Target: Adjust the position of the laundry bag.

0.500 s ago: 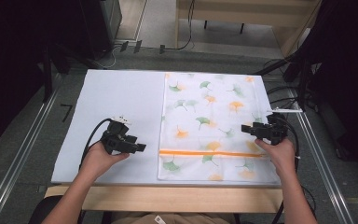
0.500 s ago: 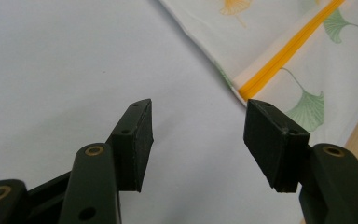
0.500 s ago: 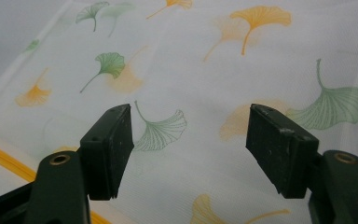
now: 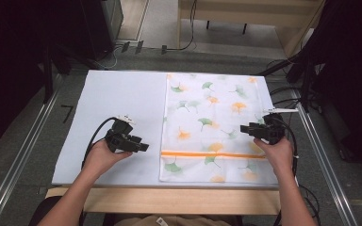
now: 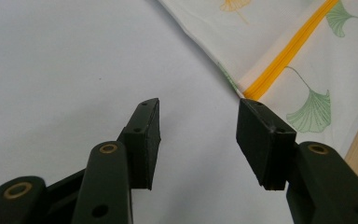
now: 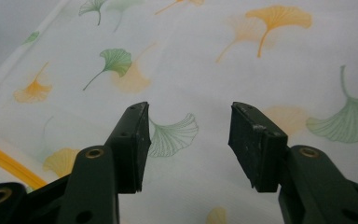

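My left gripper [image 4: 143,147] hovers over the bare pale-blue sheet [image 4: 118,99], its jaws parted about half their reach with nothing between them; my right gripper [image 4: 243,128] hangs over the leaf-printed cloth [image 4: 212,117], jaws likewise half open and empty. The cloth lies flat on the right half of the sheet, its orange stripe [image 4: 212,154] running across near the edge closest to me; in the left gripper view the cloth's left hem [image 5: 223,70] sits at about one o'clock from my jaw tips, the stripe's end just beyond the right pad.

I judge the step in hand to be taking hold of the cloth at its two sides, probably to fold or lift it. To do it well: slide the left gripper toward three o'clock until the hem lies between the pads; tip one pad low enough to get under the edge, since flat fabric gives little to bite; bring the right gripper to the right hem [image 4: 269,141] rather than pinching mid-cloth; close both at the same height along the stripe so the cloth rises level and does not skew.
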